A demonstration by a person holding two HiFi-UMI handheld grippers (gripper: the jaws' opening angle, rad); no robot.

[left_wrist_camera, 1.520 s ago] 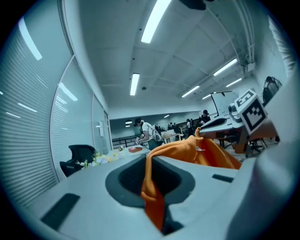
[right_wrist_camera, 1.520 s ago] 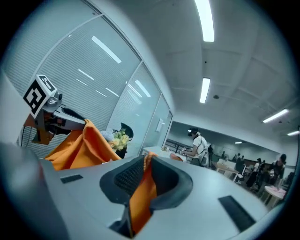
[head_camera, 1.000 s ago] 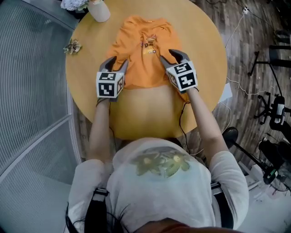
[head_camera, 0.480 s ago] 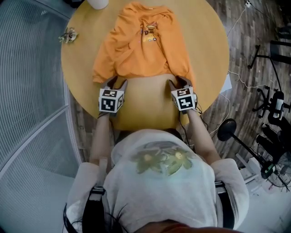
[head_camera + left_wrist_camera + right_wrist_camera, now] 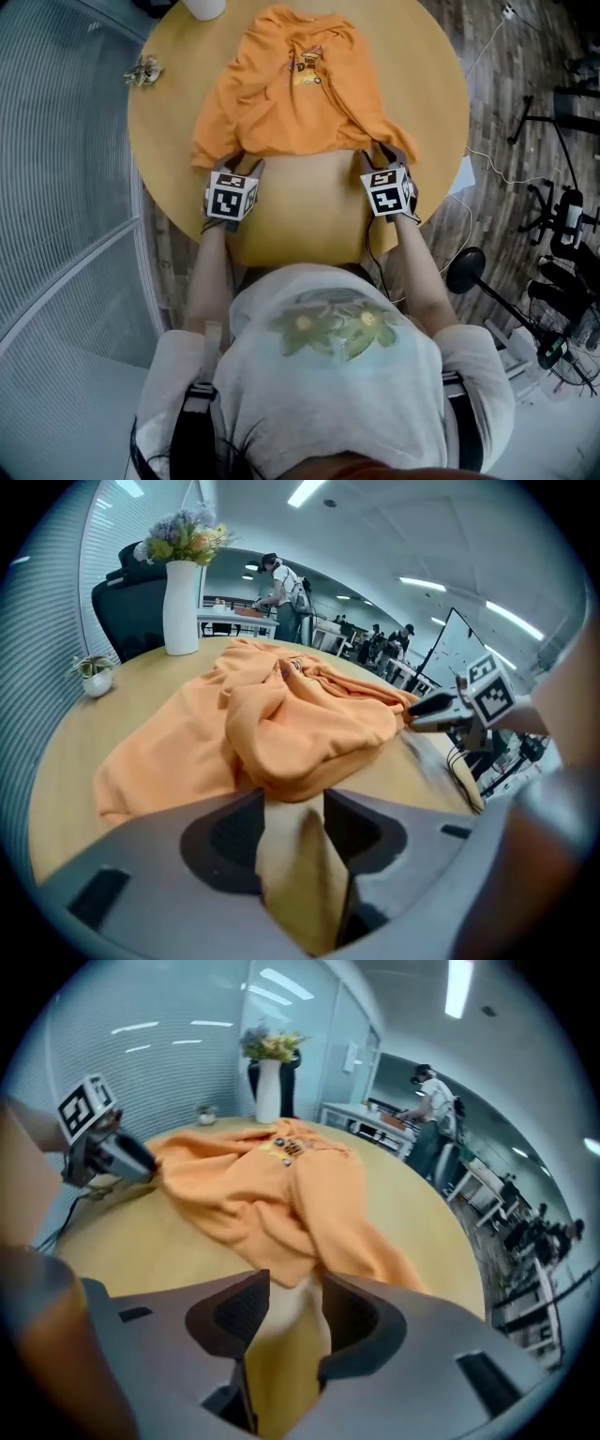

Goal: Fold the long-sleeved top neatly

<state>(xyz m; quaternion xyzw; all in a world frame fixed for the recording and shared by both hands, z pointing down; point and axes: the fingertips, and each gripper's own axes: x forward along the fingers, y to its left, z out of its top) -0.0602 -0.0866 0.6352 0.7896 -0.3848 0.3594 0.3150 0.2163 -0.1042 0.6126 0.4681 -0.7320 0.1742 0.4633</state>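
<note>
An orange long-sleeved top (image 5: 291, 94) lies front up on the round wooden table (image 5: 300, 225), collar far, hem near me. My left gripper (image 5: 246, 167) is at the hem's left end and my right gripper (image 5: 373, 157) at its right end, both low over the table. In the left gripper view the hem (image 5: 281, 761) bunches into the gripper (image 5: 295, 803), with cloth between the jaws. The right gripper view shows the same: a hem corner (image 5: 281, 1260) sits pinched in the gripper (image 5: 295, 1283). Both sleeves trail down to the hem's outer sides.
A white vase (image 5: 202, 7) with flowers stands at the table's far edge, with a small potted plant (image 5: 143, 70) at the far left. A cable (image 5: 469, 216) hangs off the table's right edge. A dark stand (image 5: 478, 272) and other gear sit on the floor to the right.
Both grippers came down and back toward me, from over the top's middle to its near hem. The top now lies longer and flatter, with both sleeves showing at the sides.
</note>
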